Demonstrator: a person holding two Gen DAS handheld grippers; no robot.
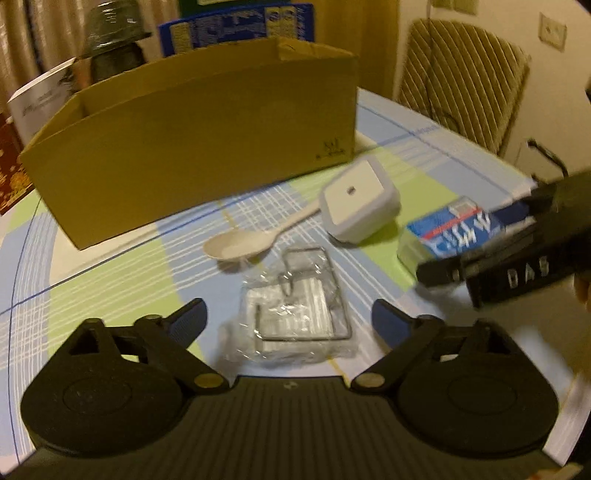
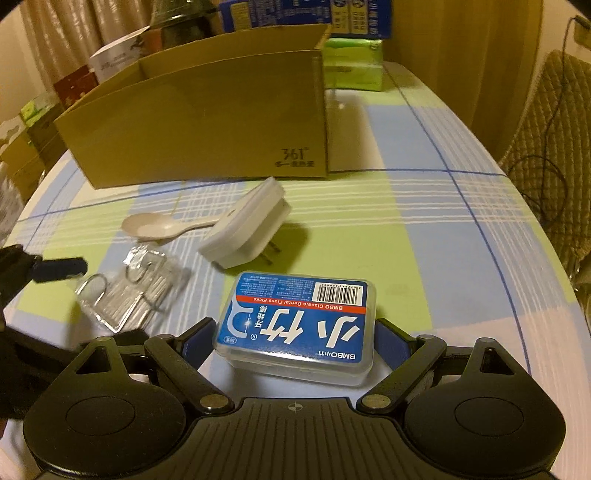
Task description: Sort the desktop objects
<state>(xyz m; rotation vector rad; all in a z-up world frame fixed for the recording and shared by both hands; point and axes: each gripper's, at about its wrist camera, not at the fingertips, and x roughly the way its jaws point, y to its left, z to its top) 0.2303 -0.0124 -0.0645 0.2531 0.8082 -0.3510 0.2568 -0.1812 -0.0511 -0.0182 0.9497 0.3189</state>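
Observation:
In the left wrist view my left gripper (image 1: 290, 321) stands open over a clear plastic packet of wire hooks (image 1: 295, 314). The packet lies on the checked tablecloth between the fingertips, and neither pad touches it. In the right wrist view my right gripper (image 2: 295, 341) is shut on a blue-labelled floss pick box (image 2: 295, 325), a pad on each short side, with the box low over the cloth. A beige spoon (image 1: 240, 245) and a white plug-in night light (image 1: 358, 201) lie in front of an open cardboard box (image 1: 192, 147).
The cardboard box (image 2: 207, 122) fills the back of the table (image 2: 424, 229). Behind it are blue cartons (image 1: 236, 26) and a green pack (image 2: 351, 62). A padded chair (image 1: 461, 81) stands past the table's right edge. More boxes crowd the far left.

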